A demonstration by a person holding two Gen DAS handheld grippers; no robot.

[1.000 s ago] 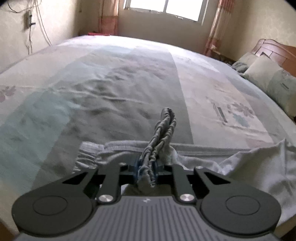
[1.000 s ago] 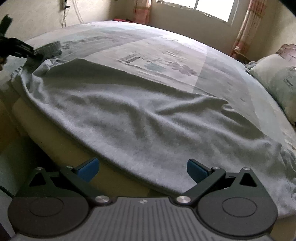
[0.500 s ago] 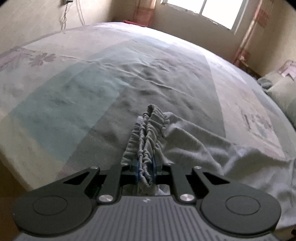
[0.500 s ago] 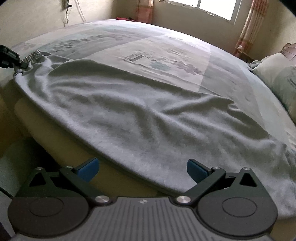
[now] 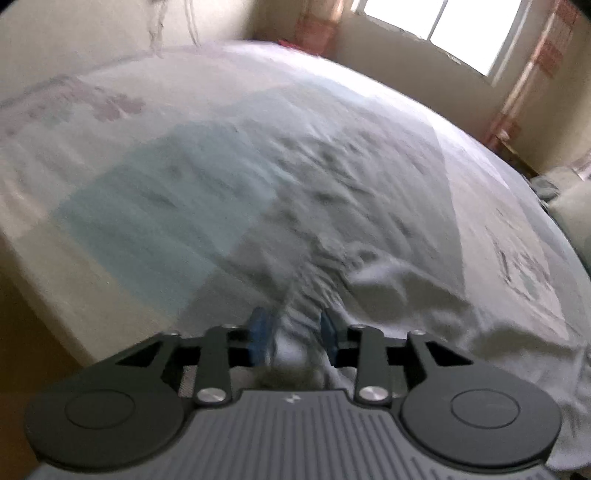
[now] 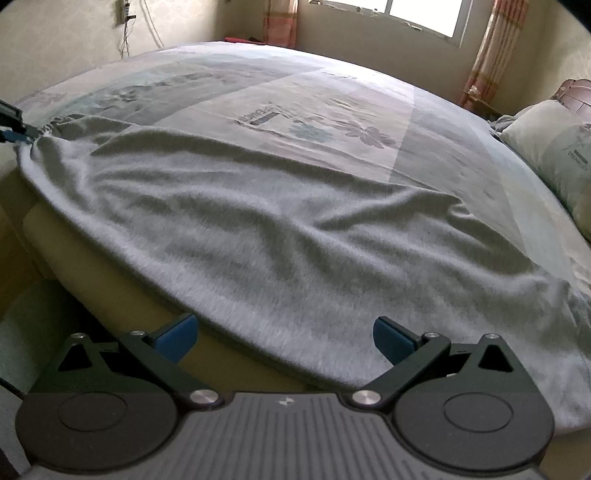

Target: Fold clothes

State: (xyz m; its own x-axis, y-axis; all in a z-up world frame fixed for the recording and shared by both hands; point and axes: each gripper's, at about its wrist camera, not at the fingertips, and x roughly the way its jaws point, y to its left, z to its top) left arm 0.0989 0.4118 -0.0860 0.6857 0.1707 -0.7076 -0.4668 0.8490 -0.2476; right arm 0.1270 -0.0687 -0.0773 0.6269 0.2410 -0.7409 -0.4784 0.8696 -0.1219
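Observation:
A grey knit garment (image 6: 295, 240) lies spread across the near part of the bed and hangs a little over its edge. Its gathered elastic waistband (image 5: 301, 306) lies between the blue pads (image 5: 260, 332) of my left gripper (image 5: 293, 330). The jaws are opening and the pads look to stand just off the cloth; this view is blurred. From the right wrist view, the left gripper (image 6: 20, 129) sits at the garment's far left corner. My right gripper (image 6: 284, 336) stands wide open over the garment's near edge, with nothing clamped.
A patterned bedsheet (image 6: 295, 99) in grey, teal and pale blocks covers the bed beyond the garment. Pillows (image 6: 554, 155) lie at the right by a wooden headboard. The mattress side (image 6: 92, 258) drops away at the near left. A window (image 6: 424, 14) and curtains stand behind.
The left gripper carried the waistband leftwards along the bed edge, drawing the garment out flatter, and its jaws have now parted. The right gripper has stayed where it was.

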